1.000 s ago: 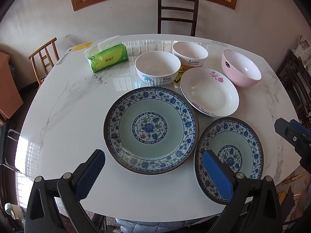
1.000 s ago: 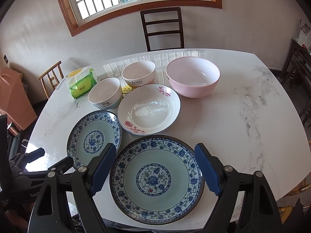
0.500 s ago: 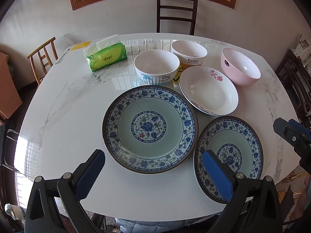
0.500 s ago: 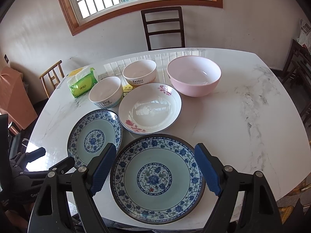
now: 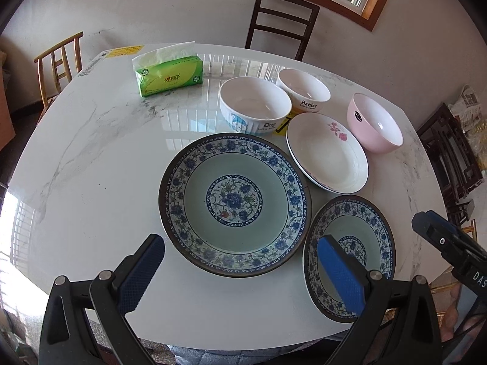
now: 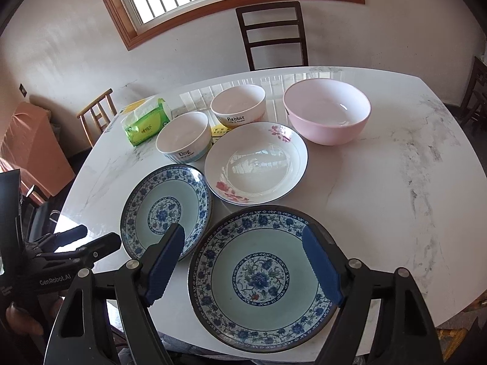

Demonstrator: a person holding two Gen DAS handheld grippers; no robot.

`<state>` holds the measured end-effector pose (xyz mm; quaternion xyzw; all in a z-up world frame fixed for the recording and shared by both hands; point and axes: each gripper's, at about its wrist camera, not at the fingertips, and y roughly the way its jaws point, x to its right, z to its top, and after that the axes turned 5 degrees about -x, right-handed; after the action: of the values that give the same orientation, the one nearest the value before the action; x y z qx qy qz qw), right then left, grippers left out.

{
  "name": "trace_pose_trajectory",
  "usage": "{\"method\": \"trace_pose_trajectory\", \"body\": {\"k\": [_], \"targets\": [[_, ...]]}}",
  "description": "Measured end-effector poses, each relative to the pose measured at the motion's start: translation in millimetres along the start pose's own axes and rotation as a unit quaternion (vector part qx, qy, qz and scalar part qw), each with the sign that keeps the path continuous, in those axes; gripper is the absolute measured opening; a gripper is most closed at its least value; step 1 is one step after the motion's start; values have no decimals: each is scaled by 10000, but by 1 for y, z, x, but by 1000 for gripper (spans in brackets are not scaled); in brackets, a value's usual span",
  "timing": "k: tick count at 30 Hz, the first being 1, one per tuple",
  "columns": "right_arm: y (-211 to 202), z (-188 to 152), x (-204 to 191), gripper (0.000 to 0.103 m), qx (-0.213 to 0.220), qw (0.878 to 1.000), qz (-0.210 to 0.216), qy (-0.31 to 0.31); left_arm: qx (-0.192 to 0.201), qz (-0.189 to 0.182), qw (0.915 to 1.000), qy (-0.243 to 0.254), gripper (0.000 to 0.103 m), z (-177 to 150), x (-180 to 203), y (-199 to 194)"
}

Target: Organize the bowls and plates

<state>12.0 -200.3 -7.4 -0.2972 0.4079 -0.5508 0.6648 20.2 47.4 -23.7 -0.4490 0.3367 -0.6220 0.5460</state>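
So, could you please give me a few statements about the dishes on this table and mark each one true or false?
1. The two blue patterned plates are stacked. False: the large blue plate and the small blue plate lie side by side.
2. The pink bowl is empty. True.
3. The Rabbit bowl sits inside the Dog bowl. False: they stand apart, each on the table.
4. Both the left claw and the right claw are open and hold nothing. True.
5. The tissue pack lies on the white flowered plate. False: it lies on the table.
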Motion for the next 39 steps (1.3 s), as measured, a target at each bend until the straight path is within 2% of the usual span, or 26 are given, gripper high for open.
{"method": "trace_pose_trajectory", "body": {"k": [7, 13, 23, 27, 33, 39], "targets": [[14, 4, -2, 77, -239, 9994, 247, -61, 8, -214, 9994, -263, 103, 9, -30, 1], [30, 10, -5, 72, -493, 9967, 642, -45, -99, -717, 9954, -624, 103, 18, -56, 8], [69, 27, -14, 50, -1073, 9856, 1305, 16, -370, -1367, 9830, -1168, 103, 32, -93, 22], [89, 35, -16, 41, -1332, 9809, 1415, 115, -429, -1522, 9790, -1287, 103, 35, -101, 27], [115, 45, -19, 32, -1594, 9771, 1398, 198, -432, -1544, 9787, -1282, 100, 41, -109, 32], [139, 51, -25, 29, -1794, 9754, 1271, 131, -524, -1618, 9763, -1340, 99, 44, -115, 40]]}}
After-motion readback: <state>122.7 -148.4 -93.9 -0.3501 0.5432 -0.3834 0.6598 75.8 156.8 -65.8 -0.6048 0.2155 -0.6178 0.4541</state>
